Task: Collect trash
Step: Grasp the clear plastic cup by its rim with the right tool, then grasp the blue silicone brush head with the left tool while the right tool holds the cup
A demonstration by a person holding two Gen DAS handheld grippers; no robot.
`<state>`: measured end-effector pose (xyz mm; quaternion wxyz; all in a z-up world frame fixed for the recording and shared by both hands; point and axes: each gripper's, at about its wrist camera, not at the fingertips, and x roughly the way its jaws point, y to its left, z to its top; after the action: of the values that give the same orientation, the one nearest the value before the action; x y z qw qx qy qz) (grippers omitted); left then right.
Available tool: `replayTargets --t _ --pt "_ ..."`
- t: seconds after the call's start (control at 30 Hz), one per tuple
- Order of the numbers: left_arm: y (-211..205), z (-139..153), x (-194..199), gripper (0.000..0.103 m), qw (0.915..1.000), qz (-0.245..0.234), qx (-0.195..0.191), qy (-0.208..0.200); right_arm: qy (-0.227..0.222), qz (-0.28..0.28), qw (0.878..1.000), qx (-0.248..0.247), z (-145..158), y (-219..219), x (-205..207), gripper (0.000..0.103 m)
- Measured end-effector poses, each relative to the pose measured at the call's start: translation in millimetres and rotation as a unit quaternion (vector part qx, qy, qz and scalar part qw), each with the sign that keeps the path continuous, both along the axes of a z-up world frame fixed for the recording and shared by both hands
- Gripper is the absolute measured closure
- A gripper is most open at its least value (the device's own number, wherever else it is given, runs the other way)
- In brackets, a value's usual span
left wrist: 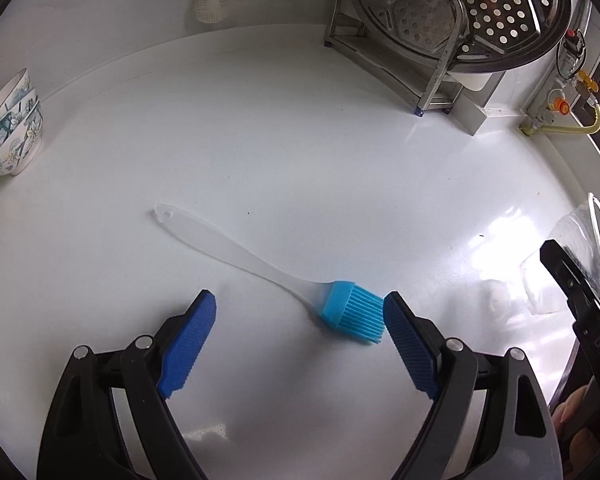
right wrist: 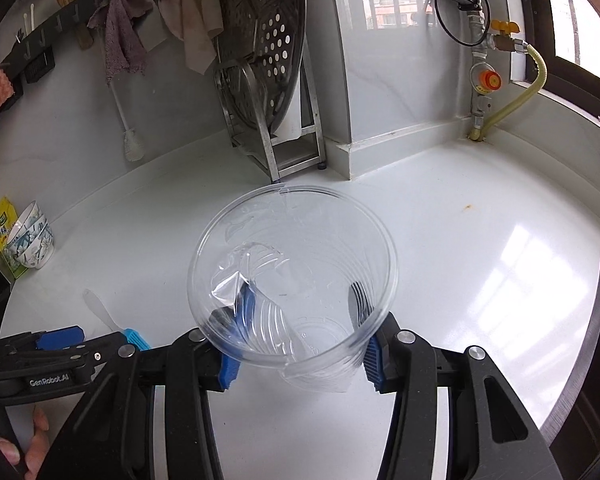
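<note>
Here, right tongs tilted down, gripping cup

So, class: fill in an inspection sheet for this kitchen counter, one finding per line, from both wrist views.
Surface: white counter, glossy, small brownish stain near the window side.
Job's things: clear plastic cup, dented, mouth toward the camera.
Clutter: blue silicone brush lying flat; stacked floral bowls; steamer tray in metal rack.
Grippers: right gripper shut on the cup; left gripper open over the brush.
Cables: yellow gas hose.
Surroundings: hanging cloths, window.
</note>
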<state>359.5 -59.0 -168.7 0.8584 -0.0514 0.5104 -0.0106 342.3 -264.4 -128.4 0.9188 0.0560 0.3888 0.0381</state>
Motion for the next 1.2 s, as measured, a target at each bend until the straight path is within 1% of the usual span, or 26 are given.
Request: replayTargets --t 0.03,0.17,0.33,0.4,0.47,0.57,0.63,0.7,0.87,1.03,1.1,1.2 --pt "-3 -2 3 0.019 0.9999 0.003 0.011 0.003 -0.001 -0.001 1.0 0.0 1 -2 -2 0.056" --pt "-9 -9 10 0.019 0.9992 0.02 0.034 0.013 -0.002 -0.009 1.0 0.016 3 -12 -8 0.056" --pt "-22 -8 10 0.016 0.9964 0.028 0.08 -0.005 -0.004 -0.01 1.0 0.018 6 -13 -10 0.056" --pt "-23 -8 9 0.016 0.9959 0.029 0.085 -0.008 -0.004 -0.009 1.0 0.019 7 -12 -10 0.056" --pt "-20 -8 8 0.014 0.9962 0.027 0.082 -0.006 -0.004 -0.008 1.0 0.021 7 -10 -11 0.056" --pt "-9 -9 3 0.013 0.9976 0.028 0.062 0.009 -0.005 -0.004 1.0 0.02 9 -6 -11 0.056" --pt "-4 -9 -3 0.013 0.998 0.021 0.058 0.01 -0.005 -0.001 1.0 0.023 10 -3 -12 0.056" --pt "2 -9 -11 0.012 0.9976 0.015 0.066 0.014 -0.007 0.002 1.0 0.027 11 0 -14 0.056" --pt "24 -11 -24 0.012 0.9984 0.011 0.052 0.02 -0.009 0.008 0.999 0.038 12 9 -18 0.056" --pt "33 -11 -26 0.013 0.9981 -0.009 0.059 0.018 -0.006 0.006 0.999 0.052 10 16 -24 0.056" --pt "33 -10 -29 0.013 0.9975 -0.022 0.066 0.012 -0.006 0.004 0.998 0.058 10 18 -28 0.056" --pt "36 -5 -36 0.013 0.9976 -0.034 0.06 -0.003 -0.007 0.0 0.998 0.064 11 17 -34 0.056"
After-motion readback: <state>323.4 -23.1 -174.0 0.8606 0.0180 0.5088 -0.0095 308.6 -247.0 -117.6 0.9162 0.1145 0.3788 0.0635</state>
